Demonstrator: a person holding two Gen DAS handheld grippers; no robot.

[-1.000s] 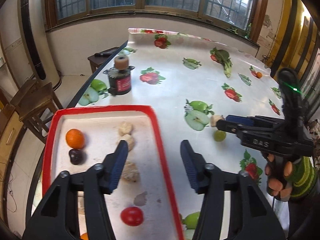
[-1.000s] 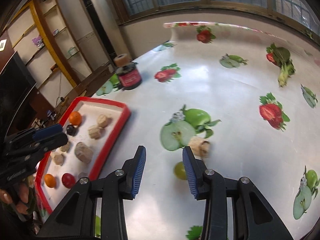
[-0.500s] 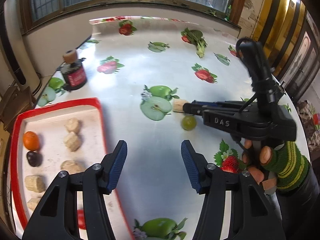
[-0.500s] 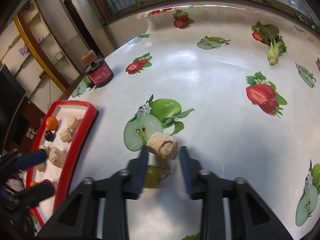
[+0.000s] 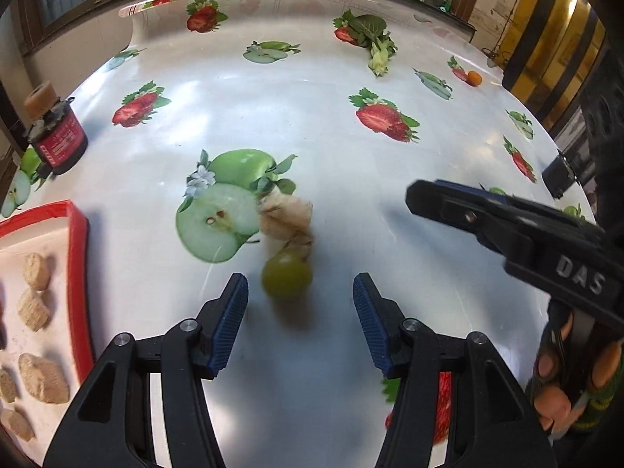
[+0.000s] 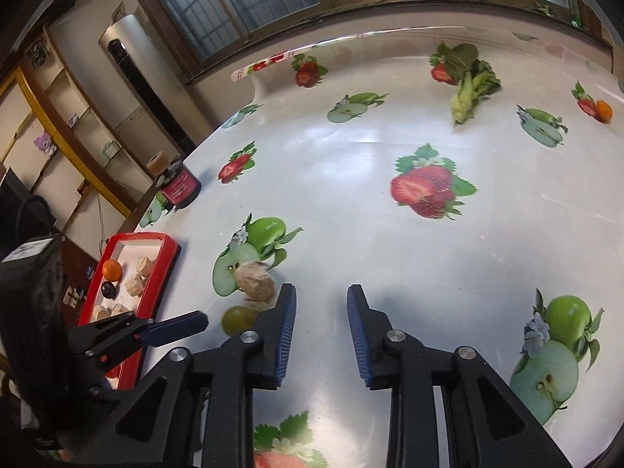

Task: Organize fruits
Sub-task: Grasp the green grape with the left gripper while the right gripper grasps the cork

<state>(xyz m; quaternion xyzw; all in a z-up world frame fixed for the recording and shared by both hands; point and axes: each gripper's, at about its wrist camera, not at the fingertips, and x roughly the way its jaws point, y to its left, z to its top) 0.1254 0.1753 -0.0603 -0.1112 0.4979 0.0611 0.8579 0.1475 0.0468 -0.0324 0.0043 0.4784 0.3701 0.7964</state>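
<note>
Left hand-held gripper (image 5: pixel 300 318): jaws wide apart, nothing held, low over the table (image 5: pixel 312 124). Green grape (image 5: pixel 286 276) lies just ahead, between the fingertips but nearer the left one, roughly 11 o'clock from the gap's centre. It is motion-blurred, so its exact edge is uncertain.

Touching the grape at its 12 o'clock: a beige, rough-textured lump (image 5: pixel 288 220), possibly a walnut or a dried piece; cannot tell which. It overlaps the printed apple on the tablecloth.

Right hand-held gripper (image 6: pixel 318 321): jaws parted, empty, over bare table. In its own view the grape (image 6: pixel 238 319) and the lump (image 6: pixel 255 281) sit outside its left finger, at about 10 o'clock. It is not lined up on either.

Red tray (image 5: pixel 76 257) at 9 o'clock of the left gripper, holding more beige pieces; the right wrist view also shows an orange fruit (image 6: pixel 112 269) and a dark plum-like fruit (image 6: pixel 109 289) in it. Dark jar (image 5: pixel 58 144) with cork stopper at 10 o'clock, far. Small orange fruit (image 5: pixel 474 78) at 1 o'clock, near the far table edge.

Judgement, step in hand: left gripper picks up the grape. To do it well:
- shift slightly left so the grape is centred;
- keep the fingertips short of the lump, or it will be pushed or pinched along;
- close gently, since a grape is round and soft and may squirt out or roll.
</note>
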